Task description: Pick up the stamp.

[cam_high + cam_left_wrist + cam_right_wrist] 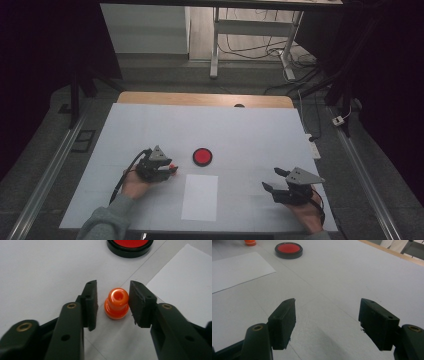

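At centre frame of the left gripper view, my left gripper [112,306] brackets the small glossy orange plastic stamp [116,303], jaws parted, nothing gripped, so an off-centre squeeze could topple it; my right gripper [327,323] hangs wide open, empty.

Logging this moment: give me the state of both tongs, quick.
Left tongs: open, jaws either side of the orange knob, not clamped on it.
Right tongs: open, holding nothing.
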Tool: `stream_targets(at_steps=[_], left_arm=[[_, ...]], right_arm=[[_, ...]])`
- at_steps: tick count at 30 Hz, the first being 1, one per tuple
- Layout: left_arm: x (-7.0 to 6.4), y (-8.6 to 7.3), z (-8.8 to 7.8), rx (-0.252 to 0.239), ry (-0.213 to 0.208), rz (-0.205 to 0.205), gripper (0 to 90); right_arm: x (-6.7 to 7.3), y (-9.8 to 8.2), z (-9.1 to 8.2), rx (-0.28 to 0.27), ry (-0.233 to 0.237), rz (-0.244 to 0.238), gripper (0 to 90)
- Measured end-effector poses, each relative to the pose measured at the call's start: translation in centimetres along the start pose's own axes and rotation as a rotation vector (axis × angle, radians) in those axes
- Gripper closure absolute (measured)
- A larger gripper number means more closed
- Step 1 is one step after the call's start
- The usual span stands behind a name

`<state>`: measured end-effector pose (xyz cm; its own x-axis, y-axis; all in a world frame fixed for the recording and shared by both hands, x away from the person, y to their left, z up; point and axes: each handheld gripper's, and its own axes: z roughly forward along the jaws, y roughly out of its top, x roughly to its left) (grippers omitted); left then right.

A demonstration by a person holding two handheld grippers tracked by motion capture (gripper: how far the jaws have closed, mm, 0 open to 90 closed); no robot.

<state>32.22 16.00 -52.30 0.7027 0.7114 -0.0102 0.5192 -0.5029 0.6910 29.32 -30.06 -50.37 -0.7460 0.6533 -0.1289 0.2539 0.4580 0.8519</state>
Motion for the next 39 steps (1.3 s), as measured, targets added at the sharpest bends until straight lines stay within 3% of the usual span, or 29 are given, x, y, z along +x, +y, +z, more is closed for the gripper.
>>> stream_targets(at_steps=[7, 30, 39], left_arm=[[0.0, -0.1, 0.0, -0.009, -0.009, 0.005, 70.8], [0.1, -0.1, -0.5, -0.044, -0.002, 0.004, 72.2], [0.3, -0.1, -1.2, -0.086, -0.015, -0.018, 72.2]], right_arm=[[0.0, 0.0, 0.0, 0.005, 0.003, -0.005, 29.7], [0.0, 0.0, -0.1, 0.003, -0.008, -0.006, 29.9], [0.1, 0.0, -0.1, -0.004, -0.005, -0.008, 30.2]])
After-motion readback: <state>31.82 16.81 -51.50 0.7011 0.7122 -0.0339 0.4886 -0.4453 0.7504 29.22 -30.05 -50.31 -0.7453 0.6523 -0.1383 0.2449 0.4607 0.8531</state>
